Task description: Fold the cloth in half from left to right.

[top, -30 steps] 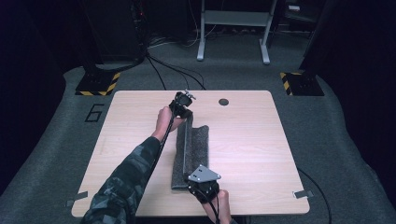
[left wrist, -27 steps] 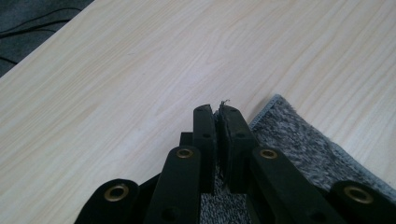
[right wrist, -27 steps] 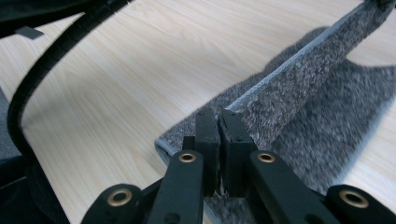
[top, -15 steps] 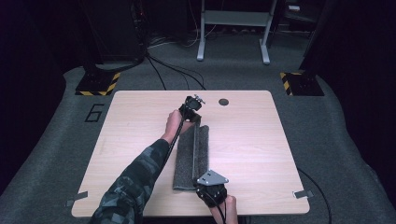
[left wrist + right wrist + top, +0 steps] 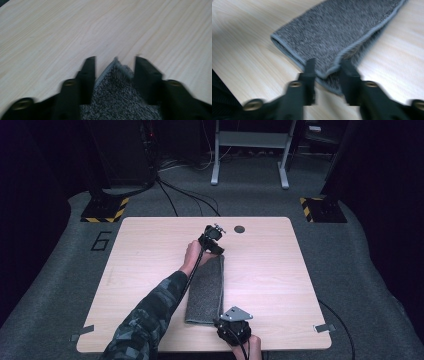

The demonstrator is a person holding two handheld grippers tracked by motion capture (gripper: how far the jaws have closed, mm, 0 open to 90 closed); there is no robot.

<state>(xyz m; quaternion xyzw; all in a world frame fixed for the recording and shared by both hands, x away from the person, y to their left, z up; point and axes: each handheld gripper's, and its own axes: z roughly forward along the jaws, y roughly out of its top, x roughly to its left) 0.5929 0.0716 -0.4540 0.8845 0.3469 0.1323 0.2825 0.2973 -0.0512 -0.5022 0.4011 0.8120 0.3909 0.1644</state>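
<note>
A grey towel (image 5: 207,287) lies folded into a long narrow strip on the wooden table (image 5: 280,270), running from far to near. My left gripper (image 5: 217,252) is at its far end. In the left gripper view the towel's corner (image 5: 117,97) sits between the jaws of my left gripper (image 5: 115,61), which have just been opening, and gaps show at the tips. My right gripper (image 5: 223,319) is at the near end. Its jaws, seen in the view from my right gripper (image 5: 328,62), have also just been opening around the folded edge of the towel (image 5: 342,30), without pressing on it.
A small round black grommet (image 5: 239,228) sits near the table's far edge. Bare wood stretches to the left and right of the towel. On the floor beyond are two yellow-and-black striped bases (image 5: 105,210) (image 5: 320,207), cables and a metal stand (image 5: 250,145).
Both hands moved to the right and lower, laying the towel's edge down. Both pairs of jaws went from shut on the towel to apart.
</note>
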